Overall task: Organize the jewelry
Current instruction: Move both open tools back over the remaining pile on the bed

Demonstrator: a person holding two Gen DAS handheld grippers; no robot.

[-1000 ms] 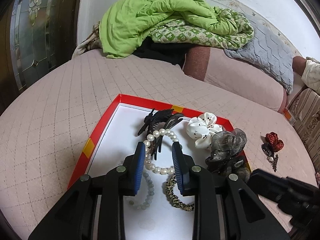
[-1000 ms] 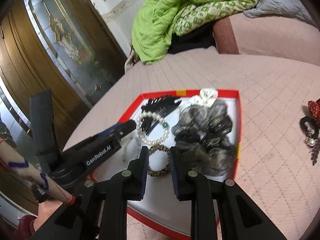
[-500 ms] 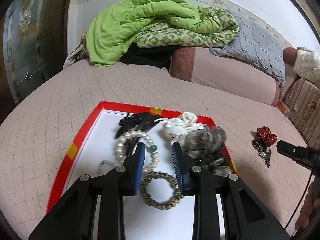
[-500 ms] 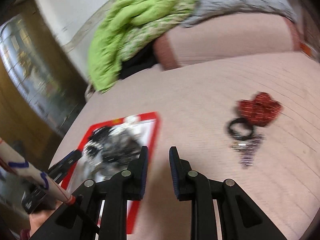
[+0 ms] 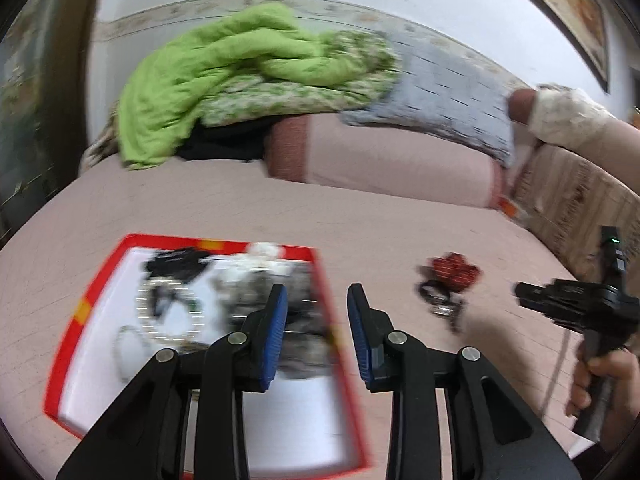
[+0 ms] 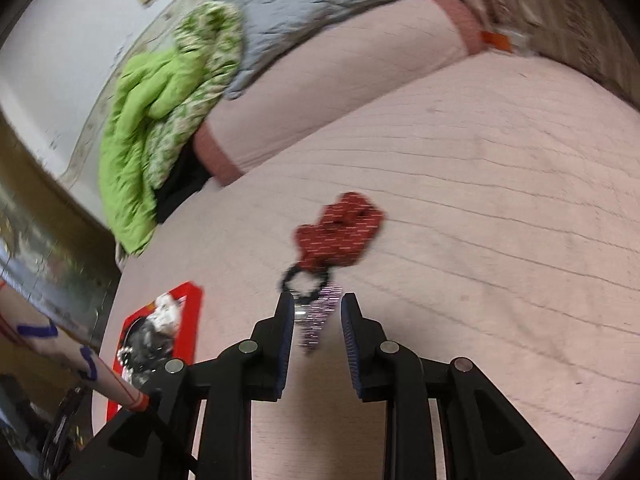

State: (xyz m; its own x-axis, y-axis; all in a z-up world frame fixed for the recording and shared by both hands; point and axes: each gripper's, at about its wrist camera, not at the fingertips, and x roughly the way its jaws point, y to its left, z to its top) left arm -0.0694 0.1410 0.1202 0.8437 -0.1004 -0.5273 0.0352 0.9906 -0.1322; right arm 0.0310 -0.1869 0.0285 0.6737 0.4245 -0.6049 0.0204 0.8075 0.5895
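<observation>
Tray point(image 5: 82, 312): red-rimmed with a white floor, at the left of the pink quilted bed point(image 5: 240, 208). It holds a blurred heap of jewelry point(image 5: 224, 300): beads, a dark clip, a white flower. Items cannot be told apart through the blur.

Left claw point(image 5: 316, 332): hangs over the tray's right rim. Jaws are opening and nothing sits between the blue pads point(image 5: 276, 332). It grips nothing.

Loose piece: a red bow point(image 6: 340, 232) with a black loop point(image 6: 306, 280) and a sparkly dangle point(image 6: 316, 320), lying on the bed outside the tray. In the left view the same bow point(image 5: 452, 274) sits well right of the tray and right of the left claw.

Long axis: runs roughly away from the right claw, dangle nearest, loop next, bow farthest, slanting a little to the right.

Right claw point(image 6: 316, 336): jaws are opening. The dangle lies in the gap between the tips in this view, but the pads do not press it. Whether the tips are at bed height cannot be told.

Right claw from the left view point(image 5: 576, 308): held in a hand point(image 5: 600, 384) at the right, pointing toward the bow.

Nearer hand: right, clearly. Left is apart, over the tray.

Judgement: the next move looks like a right-hand pinch on the dangle or loop. The axis lies along the gap, so the jaws would close across the narrow width.
</observation>
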